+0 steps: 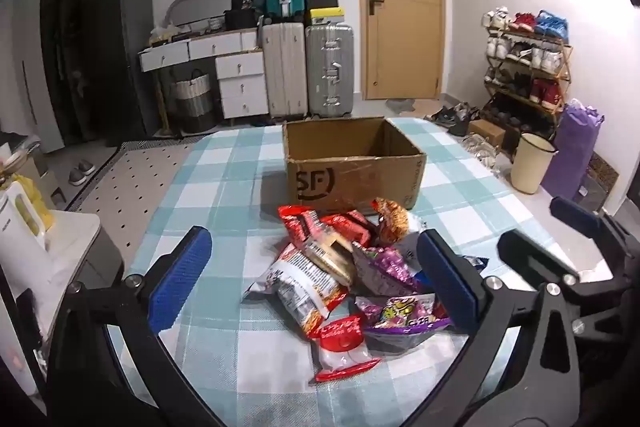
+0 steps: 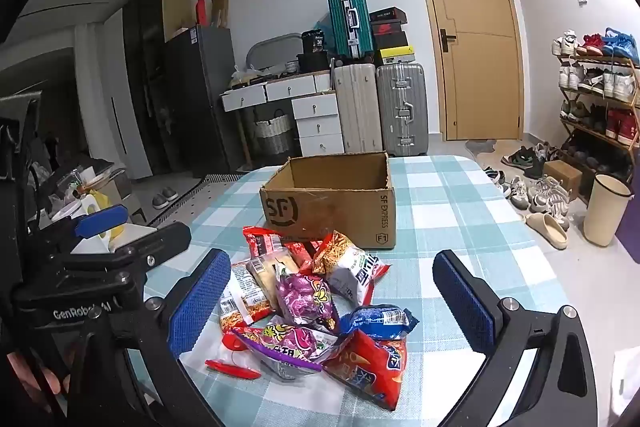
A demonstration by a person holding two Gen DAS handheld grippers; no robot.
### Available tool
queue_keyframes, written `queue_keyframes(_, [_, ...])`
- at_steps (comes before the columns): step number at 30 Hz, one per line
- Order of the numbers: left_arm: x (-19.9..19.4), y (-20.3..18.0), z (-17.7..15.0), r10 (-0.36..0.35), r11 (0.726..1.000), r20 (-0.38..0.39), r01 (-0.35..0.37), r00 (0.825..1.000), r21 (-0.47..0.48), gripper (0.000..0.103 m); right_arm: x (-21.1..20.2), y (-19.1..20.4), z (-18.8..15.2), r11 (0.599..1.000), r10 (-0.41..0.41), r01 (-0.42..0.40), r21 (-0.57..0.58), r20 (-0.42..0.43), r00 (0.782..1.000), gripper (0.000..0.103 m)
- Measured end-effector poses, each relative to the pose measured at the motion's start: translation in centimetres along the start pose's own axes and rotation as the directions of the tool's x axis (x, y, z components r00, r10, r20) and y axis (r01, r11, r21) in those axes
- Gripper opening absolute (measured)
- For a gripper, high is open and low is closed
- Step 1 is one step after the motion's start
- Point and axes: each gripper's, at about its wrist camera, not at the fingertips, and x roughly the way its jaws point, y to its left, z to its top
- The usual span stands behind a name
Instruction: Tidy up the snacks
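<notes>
A pile of snack packets (image 1: 320,279) (image 2: 312,303) lies on the blue-checked tablecloth (image 1: 224,187) (image 2: 440,211). It includes a purple bag (image 2: 304,297), a red chip bag (image 2: 372,363) and a blue packet (image 2: 380,319). Just behind the pile stands an open, empty cardboard box (image 1: 352,179) (image 2: 332,211). My left gripper (image 1: 316,279) hovers over the pile's near side, open and holding nothing. My right gripper (image 2: 332,303) hangs beside it on the right, also open and empty. Each gripper shows in the other's view: the right gripper (image 1: 556,231), the left gripper (image 2: 132,231).
A side stand with a white appliance (image 1: 20,235) sits off the table's left edge. Suitcases (image 1: 308,75), white drawers (image 1: 240,83) and a wooden door (image 1: 400,3) line the back wall. A shoe rack (image 1: 524,75), loose shoes and a cream bin (image 1: 530,163) stand to the right.
</notes>
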Motion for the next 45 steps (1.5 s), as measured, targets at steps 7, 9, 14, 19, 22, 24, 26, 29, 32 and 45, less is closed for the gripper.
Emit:
queue_keyframes(7, [0.8,-0.2,0.1,-0.004,1.000,-0.021,0.004,1.000,0.025,0.102,-0.2,-0.1,0.1,1.000,0.014,-0.014,0.005,0.002,1.000,0.103])
queue_keyframes(9, [1.0,-0.1,0.2,0.001,1.000,-0.020,-0.001,1.000,0.021,0.102,0.0,-0.2,0.0,1.000,0.009,-0.009,0.014,0.001,1.000,0.103])
queue_keyframes(14, [0.2,0.3,0.0,0.006,1.000,-0.002,-0.006,1.000,0.010,0.102,-0.7,-0.3,0.2,1.000,0.007,-0.007,0.018,0.003,1.000,0.103])
queue_keyframes(19, [0.0,0.3,0.0,0.015,1.000,0.005,-0.015,1.000,0.007,0.102,-0.5,-0.3,0.2,1.000,0.002,-0.003,0.018,0.004,1.000,0.103])
queue_keyframes(22, [0.0,0.3,0.1,0.014,1.000,0.005,-0.014,1.000,0.010,0.102,-0.5,-0.2,0.1,1.000,0.004,-0.004,0.016,0.007,1.000,0.103])
queue_keyframes(24, [0.0,0.3,0.1,0.011,1.000,0.006,-0.011,1.000,0.008,0.102,-0.5,-0.3,0.1,1.000,0.001,-0.001,0.017,0.008,1.000,0.103])
queue_keyframes(26, [-0.1,0.3,0.0,0.015,1.000,0.007,-0.015,1.000,0.008,0.102,-0.4,-0.3,0.1,1.000,0.001,-0.001,0.019,0.008,1.000,0.103])
queue_keyframes(29, [-0.1,0.3,0.1,0.013,1.000,0.006,-0.013,1.000,0.009,0.102,-0.4,-0.3,0.1,1.000,0.001,-0.001,0.021,0.010,1.000,0.103])
queue_keyframes(32, [-0.1,0.2,0.0,0.015,1.000,0.007,-0.015,1.000,0.010,0.102,-0.6,-0.4,-0.1,1.000,-0.002,0.002,0.022,0.012,1.000,0.103])
queue_keyframes(45, [-0.1,0.3,-0.3,0.027,1.000,0.007,-0.027,1.000,0.005,0.102,-0.6,-0.5,-0.2,1.000,-0.002,0.001,0.025,0.008,1.000,0.103])
